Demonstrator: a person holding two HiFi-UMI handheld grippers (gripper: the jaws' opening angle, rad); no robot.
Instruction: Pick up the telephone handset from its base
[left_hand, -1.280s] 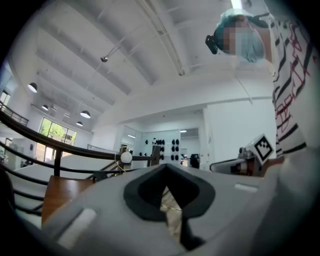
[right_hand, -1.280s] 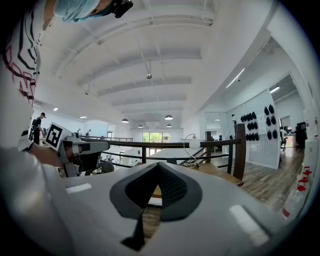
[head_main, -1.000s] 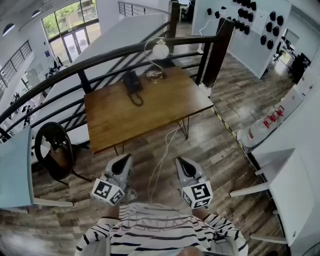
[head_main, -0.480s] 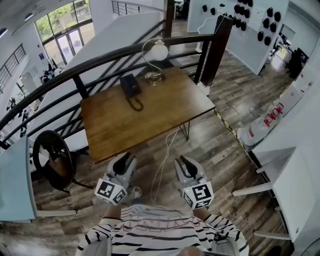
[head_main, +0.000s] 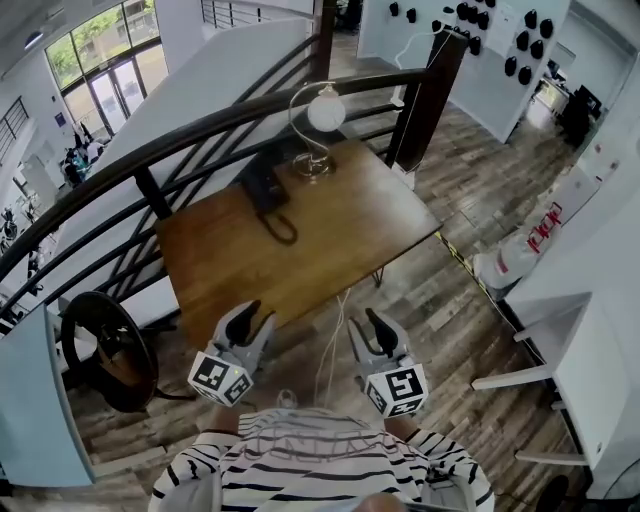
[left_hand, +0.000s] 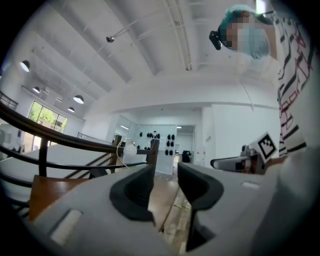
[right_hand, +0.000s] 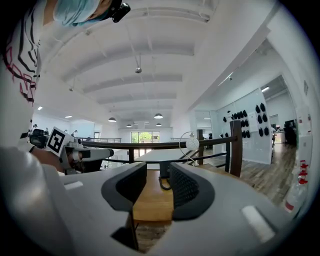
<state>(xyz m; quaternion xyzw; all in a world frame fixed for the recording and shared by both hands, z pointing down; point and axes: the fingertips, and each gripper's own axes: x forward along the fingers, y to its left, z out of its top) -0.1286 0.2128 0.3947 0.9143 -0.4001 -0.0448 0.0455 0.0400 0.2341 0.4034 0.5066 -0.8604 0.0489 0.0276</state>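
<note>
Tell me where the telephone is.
In the head view the telephone sits on the wooden table's far side, just left of the lamp.

- I hold my left gripper (head_main: 254, 318) out in front of me, pointing forward and about level. Its jaws have just been opening and stand apart with nothing between them.
- My right gripper (head_main: 368, 322) is beside it, clear of it and pointing the same way. Its jaws have just been opening too, and they stand wide apart and empty.
</note>
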